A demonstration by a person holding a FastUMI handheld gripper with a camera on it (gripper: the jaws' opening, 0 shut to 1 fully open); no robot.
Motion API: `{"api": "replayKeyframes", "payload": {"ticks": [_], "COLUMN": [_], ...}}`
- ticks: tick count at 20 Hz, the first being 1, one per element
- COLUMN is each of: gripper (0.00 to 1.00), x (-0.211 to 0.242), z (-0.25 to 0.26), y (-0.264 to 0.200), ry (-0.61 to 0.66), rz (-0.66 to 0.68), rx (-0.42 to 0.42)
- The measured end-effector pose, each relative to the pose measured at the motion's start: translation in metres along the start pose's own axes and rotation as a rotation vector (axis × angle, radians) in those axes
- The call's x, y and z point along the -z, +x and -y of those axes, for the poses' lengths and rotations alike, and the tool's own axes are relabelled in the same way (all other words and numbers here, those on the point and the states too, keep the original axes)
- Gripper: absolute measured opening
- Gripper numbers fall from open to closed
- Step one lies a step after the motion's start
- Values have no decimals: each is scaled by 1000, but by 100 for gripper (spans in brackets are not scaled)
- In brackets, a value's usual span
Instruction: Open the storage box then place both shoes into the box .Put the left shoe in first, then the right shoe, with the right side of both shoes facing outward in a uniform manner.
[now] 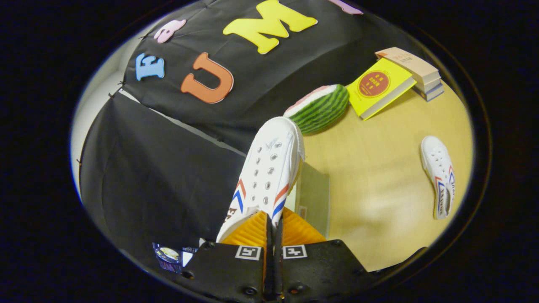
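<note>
Pale wood worktop (379, 198) runs out under a black cloth wall, and closest to me the gripper (273, 229) has its fingers drawn almost together, pinching the rear edge of a white canvas shoe (269, 168) so that the shoe stands out ahead of them, toe pointing away and lifted clear of the wood. That grip at the heel looks chosen to leave the toe free to go in first. Just beside and below the held shoe is a pale panel (313, 198), which I take for part of the storage box, though I cannot tell how far open it stands. Off to the right the second shoe (440, 176) lies on its side, well apart, waiting its turn. Beyond, a watermelon slice (322, 108) sits near the wall, a yellow book (377, 88) leaning on a stack of books (421, 71).
</note>
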State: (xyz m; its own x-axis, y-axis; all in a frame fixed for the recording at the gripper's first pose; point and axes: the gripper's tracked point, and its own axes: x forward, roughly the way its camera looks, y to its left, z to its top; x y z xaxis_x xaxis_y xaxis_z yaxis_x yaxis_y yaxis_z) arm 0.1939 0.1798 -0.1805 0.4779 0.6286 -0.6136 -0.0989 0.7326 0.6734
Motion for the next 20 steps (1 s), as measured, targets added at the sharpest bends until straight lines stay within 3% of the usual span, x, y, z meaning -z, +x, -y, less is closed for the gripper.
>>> {"api": "replayKeyframes", "payload": {"ticks": [6, 8, 11, 20], "gripper": [5, 5, 5, 5], "x": [47, 62, 79, 99], "z": [-32, -37, -32, -24], "y": [73, 97, 119, 159], "ry": [-59, -83, -108, -245], "rz": [-43, -41, -31, -40], "rx": [13, 59, 137, 216]}}
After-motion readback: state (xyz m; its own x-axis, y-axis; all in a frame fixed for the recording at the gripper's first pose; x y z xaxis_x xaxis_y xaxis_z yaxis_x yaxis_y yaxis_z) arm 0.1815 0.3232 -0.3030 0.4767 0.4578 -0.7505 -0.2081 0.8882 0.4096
